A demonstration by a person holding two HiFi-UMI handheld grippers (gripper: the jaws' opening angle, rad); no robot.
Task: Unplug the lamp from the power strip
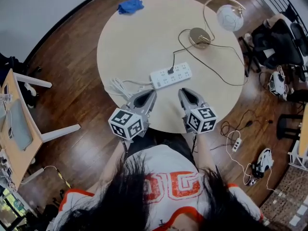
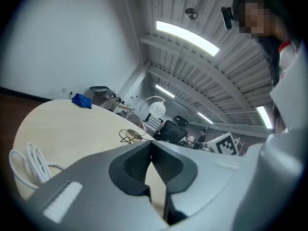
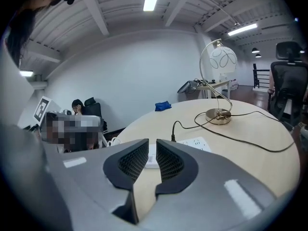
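Note:
A white power strip (image 1: pixel 171 74) lies on the round table (image 1: pixel 139 37) with the lamp's black plug (image 1: pixel 170 71) in it. The cord runs to the gold lamp base (image 1: pixel 198 36), under the white globe (image 1: pixel 230 17). My left gripper (image 1: pixel 152 94) hovers just short of the strip's left end, shut and empty, its tips touching (image 2: pixel 151 144). My right gripper (image 1: pixel 183 92) hovers near the strip's right part; a narrow gap stands between its jaws (image 3: pixel 152 142), with nothing in it. Beyond them I see the strip (image 3: pixel 197 143), the plug (image 3: pixel 174 139) and the lamp base (image 3: pixel 219 115).
A coiled white cord (image 1: pixel 118 85) lies left of the strip near the table edge. A blue cloth (image 1: pixel 130 6) sits at the far left rim. Chairs (image 1: pixel 281 37) and cables on the floor (image 1: pixel 236 143) stand to the right of the table.

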